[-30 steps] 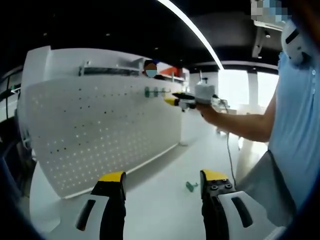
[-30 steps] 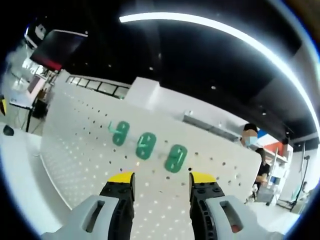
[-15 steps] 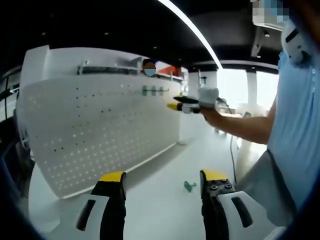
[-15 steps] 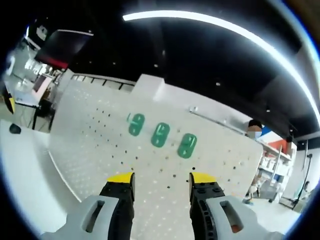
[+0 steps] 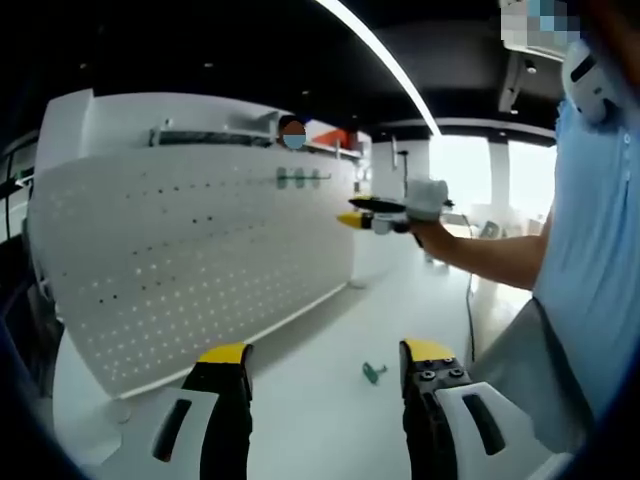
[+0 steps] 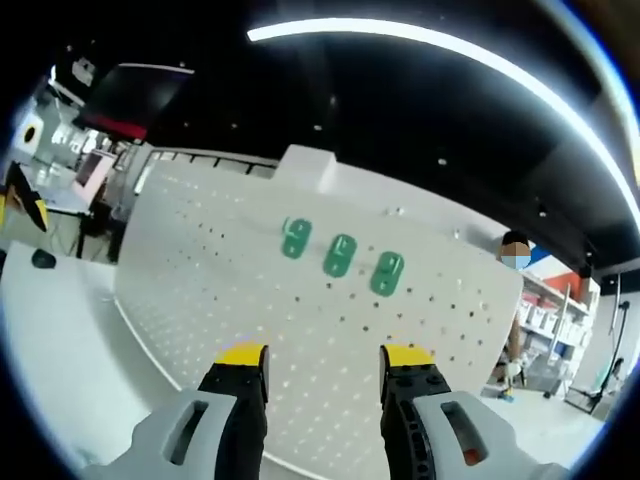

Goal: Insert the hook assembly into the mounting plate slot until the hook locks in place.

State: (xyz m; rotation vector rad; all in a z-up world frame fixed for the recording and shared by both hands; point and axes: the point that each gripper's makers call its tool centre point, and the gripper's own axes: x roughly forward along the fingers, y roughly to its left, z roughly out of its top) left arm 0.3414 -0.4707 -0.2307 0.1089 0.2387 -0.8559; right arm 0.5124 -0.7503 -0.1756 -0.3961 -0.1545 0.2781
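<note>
Right gripper view: hooks (image 6: 340, 256) above gripper (image 6: 325, 372) (jaws apart).

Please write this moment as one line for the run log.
left gripper: open, empty | right gripper: open, empty | pegboard: three green hooks | table: one green hook

Probably a lab or demo workspace: a white perforated pegboard (image 6: 300, 300) stands on a white tabletop (image 5: 320, 400) beneath a dark ceiling with a long light strip (image 6: 430, 50).
</note>
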